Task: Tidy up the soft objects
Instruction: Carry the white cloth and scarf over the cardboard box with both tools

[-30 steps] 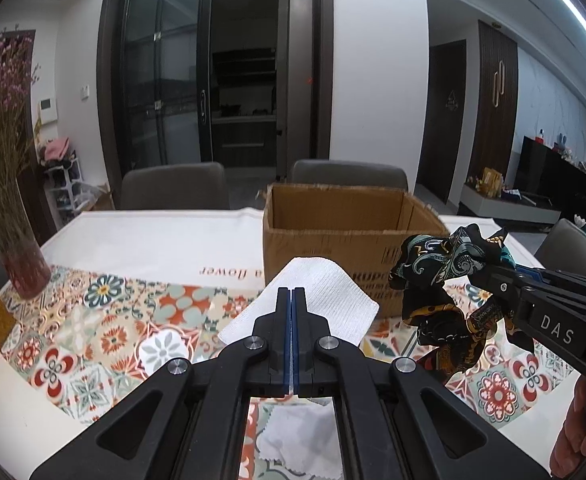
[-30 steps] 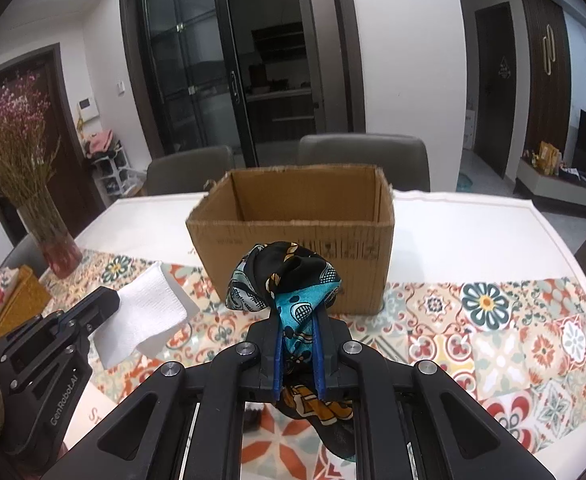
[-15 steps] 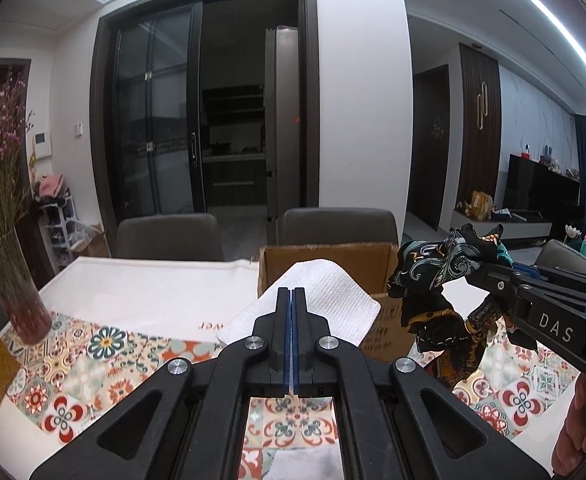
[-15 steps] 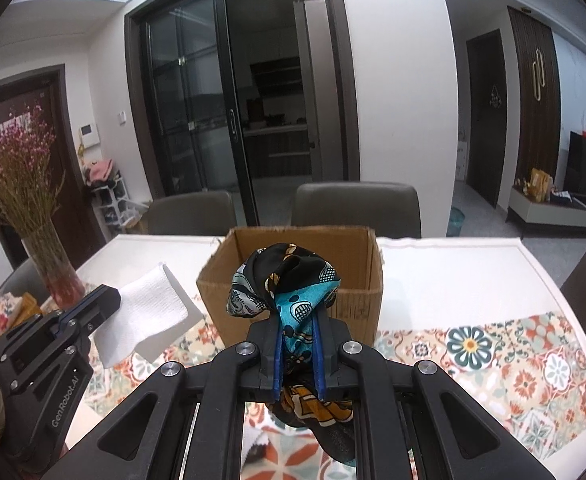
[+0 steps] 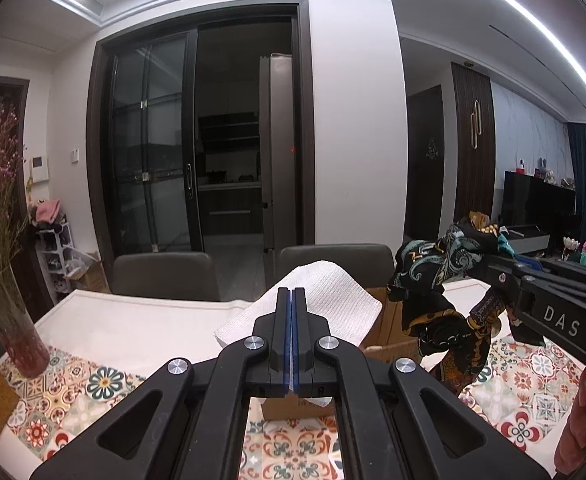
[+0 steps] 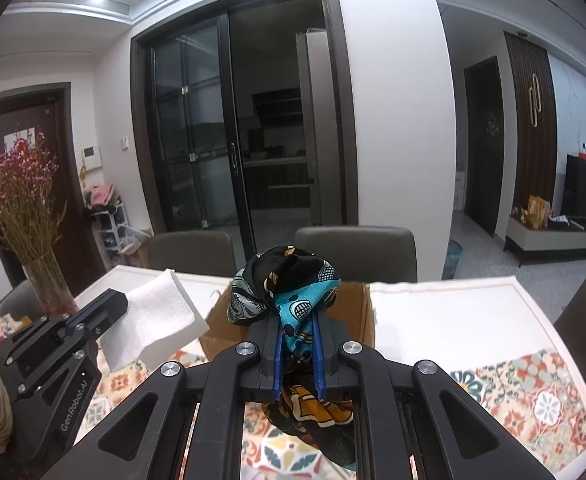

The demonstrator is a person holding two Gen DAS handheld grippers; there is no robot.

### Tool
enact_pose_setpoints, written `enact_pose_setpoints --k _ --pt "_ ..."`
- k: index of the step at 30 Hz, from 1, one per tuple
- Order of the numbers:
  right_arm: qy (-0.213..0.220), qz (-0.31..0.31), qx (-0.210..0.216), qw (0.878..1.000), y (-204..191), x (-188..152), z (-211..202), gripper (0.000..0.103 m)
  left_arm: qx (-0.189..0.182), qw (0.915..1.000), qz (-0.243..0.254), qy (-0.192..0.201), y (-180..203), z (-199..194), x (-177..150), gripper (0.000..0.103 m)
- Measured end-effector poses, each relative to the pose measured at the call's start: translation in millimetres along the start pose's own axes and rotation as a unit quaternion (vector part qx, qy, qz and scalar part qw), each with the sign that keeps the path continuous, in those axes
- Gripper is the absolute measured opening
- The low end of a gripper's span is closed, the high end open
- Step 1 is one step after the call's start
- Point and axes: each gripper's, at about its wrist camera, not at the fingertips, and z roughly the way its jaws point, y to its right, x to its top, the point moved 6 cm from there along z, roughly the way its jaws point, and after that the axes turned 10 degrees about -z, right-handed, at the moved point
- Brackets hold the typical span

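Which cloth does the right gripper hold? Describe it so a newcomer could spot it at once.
Start at the open cardboard box on the tiled-pattern table. Just in front of it, the right gripper is shut on a bunched patterned scarf. It is black with turquoise and orange prints, silky and crumpled, unlike the plain white cloth clamped in the left gripper beside it.

My white waffle-textured cloth [image 5: 325,300] hangs pinched, lifted off the table. My bunched black, teal and orange patterned scarf [image 6: 289,300] dangles beside it. Behind both sits an open cardboard box [image 6: 357,316].
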Motion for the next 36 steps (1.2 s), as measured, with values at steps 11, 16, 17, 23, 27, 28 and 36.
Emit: enact_pose_setpoints --k 11,16,17,23,27,28,36 --pt "0.038 -0.007 0.005 0.999 7 38 14 0.013 -0.002 0.9997 0.005 0.023 7 25 27 0.002" --pt "0.043 -0.006 0.014 0.999 13 49 29 0.013 -0.001 0.9993 0.009 0.037 10 38 39 0.002" --pt "0.043 -0.007 0.015 0.999 13 49 32 0.013 -0.002 0.9992 0.009 0.038 10 40 40 0.002" --pt "0.046 -0.007 0.023 0.999 21 61 55 0.013 -0.002 0.999 0.017 0.042 16 59 47 0.002" --pt "0.042 -0.002 0.029 0.999 23 65 70 0.013 -0.002 0.9991 0.019 0.038 18 77 47 0.002" --pt "0.041 -0.001 0.031 0.999 23 65 75 0.013 -0.002 0.9992 0.019 0.035 19 81 47 0.002" --pt "0.004 0.009 0.042 0.999 29 48 118 0.013 -0.004 0.9998 0.018 0.005 23 115 30 0.002"
